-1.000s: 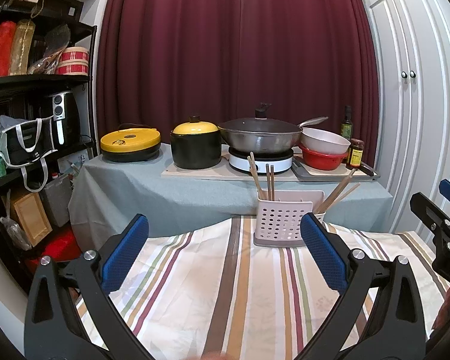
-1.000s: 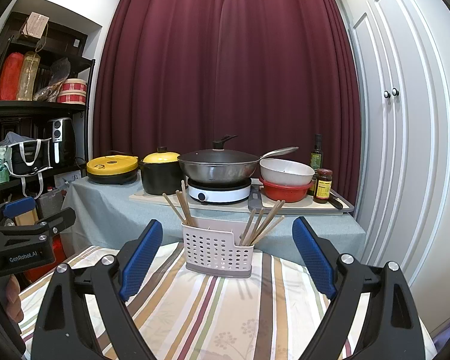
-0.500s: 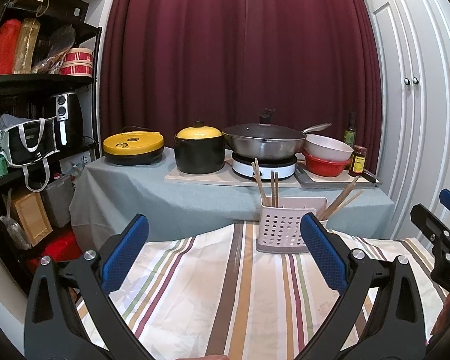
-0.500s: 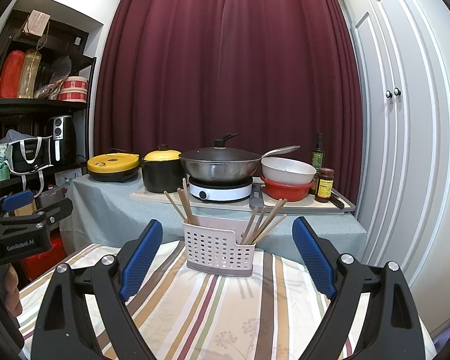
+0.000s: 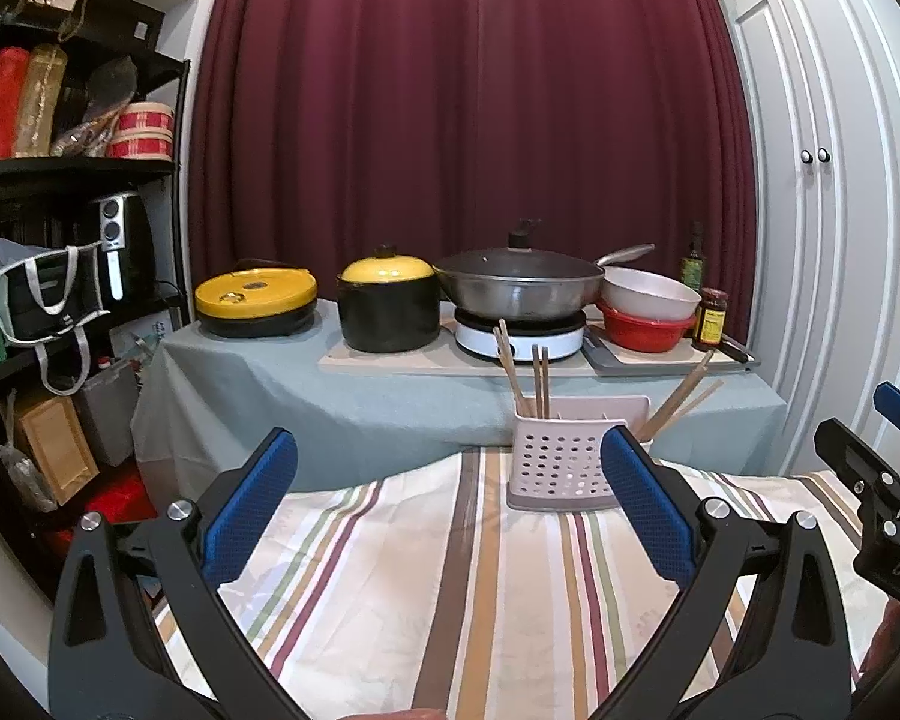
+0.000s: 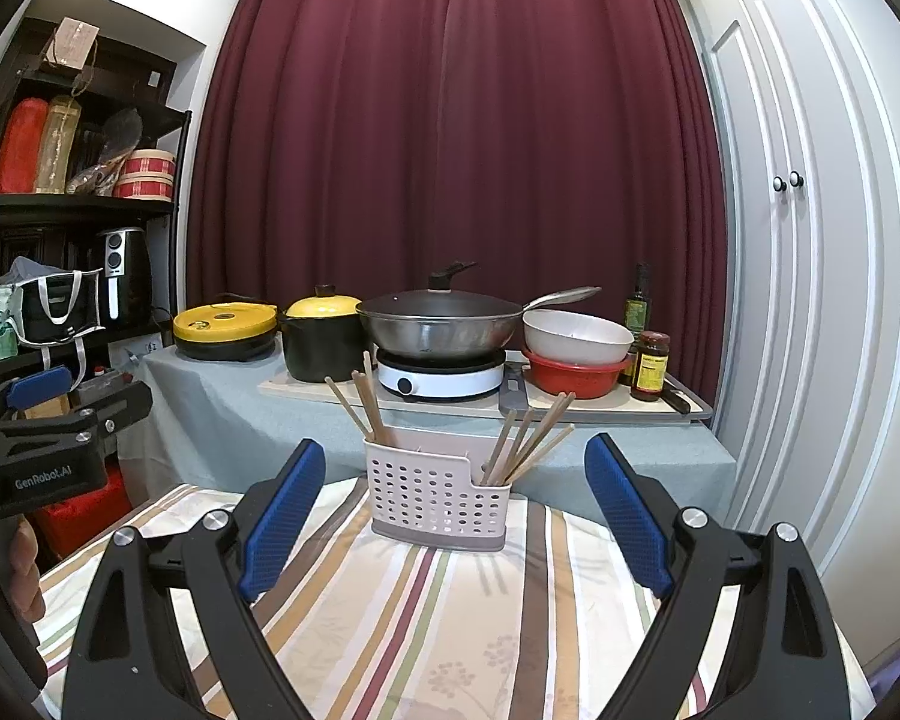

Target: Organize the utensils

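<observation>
A white perforated utensil holder (image 5: pixel 561 468) (image 6: pixel 441 498) stands at the far edge of the striped tablecloth (image 5: pixel 450 588) (image 6: pixel 450 630). Wooden chopsticks stand in its left compartment (image 6: pixel 366 405) (image 5: pixel 525 375) and lean out of its right one (image 6: pixel 528 444) (image 5: pixel 681 399). My left gripper (image 5: pixel 447 510) is open and empty, held above the cloth, short of the holder. My right gripper (image 6: pixel 453 516) is open and empty, facing the holder. Each gripper shows at the edge of the other's view: the right (image 5: pixel 882 480), the left (image 6: pixel 42 438).
Behind the table is a grey-covered counter (image 5: pixel 390 402) with a yellow-lidded pan (image 5: pixel 257 297), a black pot (image 5: pixel 388 306), a wok on a hob (image 5: pixel 519 288), stacked bowls (image 5: pixel 648 312) and bottles (image 5: pixel 711 315). A black shelf unit (image 5: pixel 60 240) stands left, white cupboard doors (image 5: pixel 822 210) right.
Both wrist views have tilted slightly, so the holder and counter sit lower in frame. Both grippers stay open and empty, and the chopsticks have not moved.
</observation>
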{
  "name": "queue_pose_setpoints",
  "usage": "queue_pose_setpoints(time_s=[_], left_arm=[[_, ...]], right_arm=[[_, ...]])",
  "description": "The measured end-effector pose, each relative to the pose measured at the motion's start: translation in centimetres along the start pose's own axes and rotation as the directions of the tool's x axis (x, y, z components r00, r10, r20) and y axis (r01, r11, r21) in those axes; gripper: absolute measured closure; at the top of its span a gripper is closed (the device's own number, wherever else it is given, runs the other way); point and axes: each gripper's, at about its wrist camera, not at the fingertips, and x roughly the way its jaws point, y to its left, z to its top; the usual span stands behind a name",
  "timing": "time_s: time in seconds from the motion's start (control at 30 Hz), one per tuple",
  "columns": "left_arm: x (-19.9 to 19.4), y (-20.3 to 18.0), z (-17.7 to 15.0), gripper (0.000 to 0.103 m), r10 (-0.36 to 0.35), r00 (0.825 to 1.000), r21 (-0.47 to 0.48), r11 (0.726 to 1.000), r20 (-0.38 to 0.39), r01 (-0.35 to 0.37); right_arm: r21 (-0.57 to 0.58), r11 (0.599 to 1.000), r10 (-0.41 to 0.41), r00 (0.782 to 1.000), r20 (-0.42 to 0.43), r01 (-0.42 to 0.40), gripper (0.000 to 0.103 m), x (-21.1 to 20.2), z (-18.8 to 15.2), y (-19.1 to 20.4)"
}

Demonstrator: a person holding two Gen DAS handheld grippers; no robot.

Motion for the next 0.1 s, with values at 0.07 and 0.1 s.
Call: queue_pose_setpoints(time_s=[0.07,0.1], left_arm=[[0.74,0.16,-0.38,0.004,-0.002,1.0,-0.007,1.0,-0.012,0.002],[1.23,0.27,-0.62,0.004,0.0,1.0,-0.009,1.0,-0.024,0.0]], right_arm=[[0.006,1.0,-0.007,1.0,-0.012,0.008,0.017,0.56,-0.4,-0.36],[0.011,1.0,-0.012,1.0,-0.021,0.012,0.017,0.96,-0.72,-0.66]])
